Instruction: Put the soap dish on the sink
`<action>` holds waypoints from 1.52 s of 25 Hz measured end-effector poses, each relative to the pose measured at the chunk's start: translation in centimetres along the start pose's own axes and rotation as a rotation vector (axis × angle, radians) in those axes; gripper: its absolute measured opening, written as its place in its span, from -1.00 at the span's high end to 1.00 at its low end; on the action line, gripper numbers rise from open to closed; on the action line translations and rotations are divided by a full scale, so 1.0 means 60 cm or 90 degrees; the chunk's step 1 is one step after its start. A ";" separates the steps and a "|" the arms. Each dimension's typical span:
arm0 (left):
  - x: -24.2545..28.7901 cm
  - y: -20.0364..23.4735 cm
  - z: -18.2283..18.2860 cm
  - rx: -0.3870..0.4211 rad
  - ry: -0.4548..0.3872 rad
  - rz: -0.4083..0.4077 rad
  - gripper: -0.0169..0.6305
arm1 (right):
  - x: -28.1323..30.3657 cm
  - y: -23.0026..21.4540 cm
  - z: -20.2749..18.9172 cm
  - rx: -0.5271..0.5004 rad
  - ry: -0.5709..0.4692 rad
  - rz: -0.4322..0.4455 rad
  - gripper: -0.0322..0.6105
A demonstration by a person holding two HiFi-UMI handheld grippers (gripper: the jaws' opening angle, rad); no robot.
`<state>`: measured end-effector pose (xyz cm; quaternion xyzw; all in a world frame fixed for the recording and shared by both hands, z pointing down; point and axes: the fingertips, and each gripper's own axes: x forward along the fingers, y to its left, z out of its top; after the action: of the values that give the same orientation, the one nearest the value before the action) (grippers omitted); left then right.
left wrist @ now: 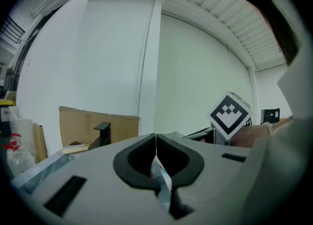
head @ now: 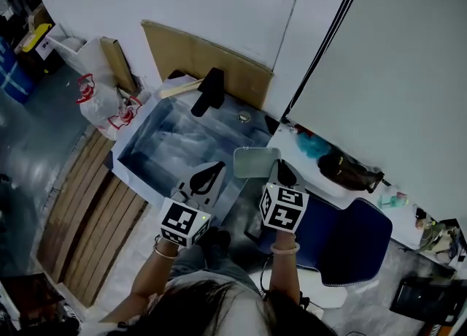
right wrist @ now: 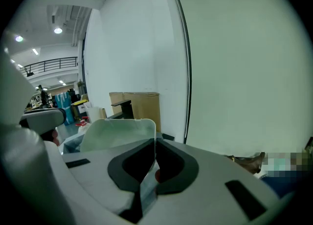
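A pale green, translucent soap dish hangs above the sink's right end, and my right gripper is shut on its edge. The right gripper view shows the dish standing up just past the closed jaws of that gripper. Wrapped in clear plastic, the sink lies to the left, with a black faucet at its back. My left gripper hovers over the sink's near rim. In its own view the left gripper is shut and holds nothing.
Cardboard leans on the wall behind the sink. A white plastic bag sits to the left above a wooden pallet. To the right are a white shelf with a dark bag and a blue chair.
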<state>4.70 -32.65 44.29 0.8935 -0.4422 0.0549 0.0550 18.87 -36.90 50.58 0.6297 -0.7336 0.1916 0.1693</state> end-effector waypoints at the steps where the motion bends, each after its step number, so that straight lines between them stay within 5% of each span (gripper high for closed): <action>1: 0.005 0.003 -0.001 0.000 0.002 0.002 0.91 | 0.009 -0.002 -0.001 -0.003 0.004 0.001 0.81; 16: 0.070 0.052 -0.030 -0.014 0.033 0.000 0.91 | 0.133 -0.018 -0.003 -0.071 0.041 0.007 0.81; 38: 0.147 0.117 -0.087 -0.021 0.076 -0.036 0.91 | 0.284 -0.039 -0.050 -0.076 0.103 -0.007 0.81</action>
<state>4.17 -43.05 51.12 0.8997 -0.4137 0.0994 0.0978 18.63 -50.35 61.65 0.6050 -0.7240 0.1969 0.2666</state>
